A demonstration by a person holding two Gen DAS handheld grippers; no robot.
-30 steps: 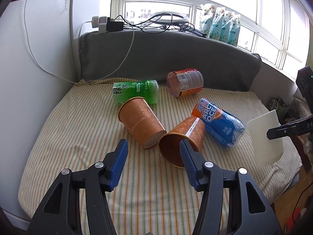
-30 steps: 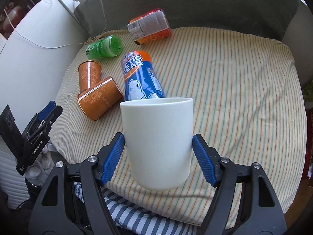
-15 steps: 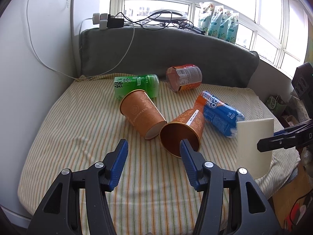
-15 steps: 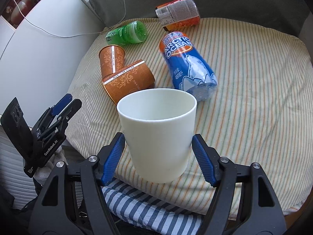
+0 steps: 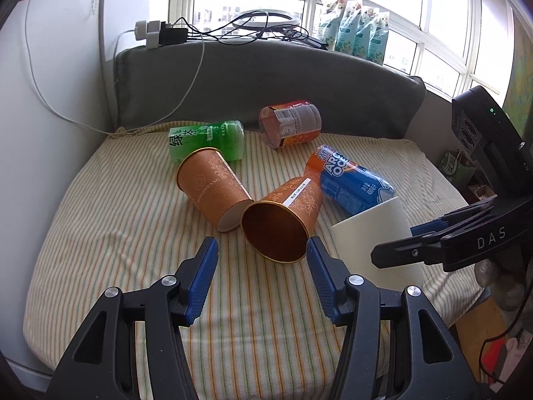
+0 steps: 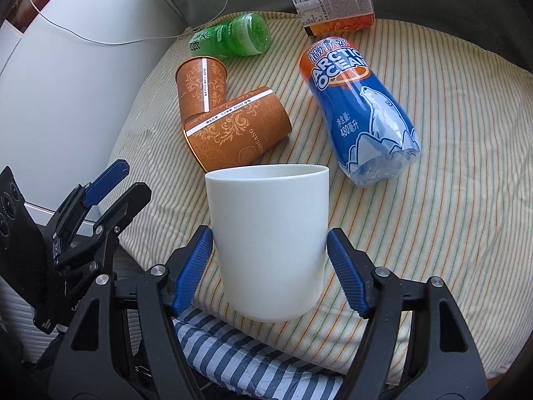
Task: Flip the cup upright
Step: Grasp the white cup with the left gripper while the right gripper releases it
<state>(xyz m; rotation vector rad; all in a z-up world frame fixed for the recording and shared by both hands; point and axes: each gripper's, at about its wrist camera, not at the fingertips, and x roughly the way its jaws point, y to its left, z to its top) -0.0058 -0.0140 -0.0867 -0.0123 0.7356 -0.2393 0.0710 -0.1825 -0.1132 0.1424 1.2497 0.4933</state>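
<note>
At the near edge of the striped cushion, I am holding the white cup mouth-up between the blue pads of my right hand-held gripper. The pads sit beside the cup's lower wall; whether they are pressing it or standing slightly off I cannot tell, as a thin gap seems to show on the right side. In the left wrist view the same cup is leaning a little, its base low by the cushion's near right corner; I cannot tell whether it is resting there.

I judge the cup to be light, stiff and smooth-walled, so likely slippery; the mid to lower wall, across its width, is the sensible place to grip. What shows of its inside appears empty.

My left hand-held gripper is hanging with its jaws apart, gripping nothing, just in front of the nearer orange paper cup, which is lying on its side with an empty mouth facing me. A second orange paper cup is lying touching it. A green bottle, a blue bottle and a red-labelled container are lying farther back.
</note>
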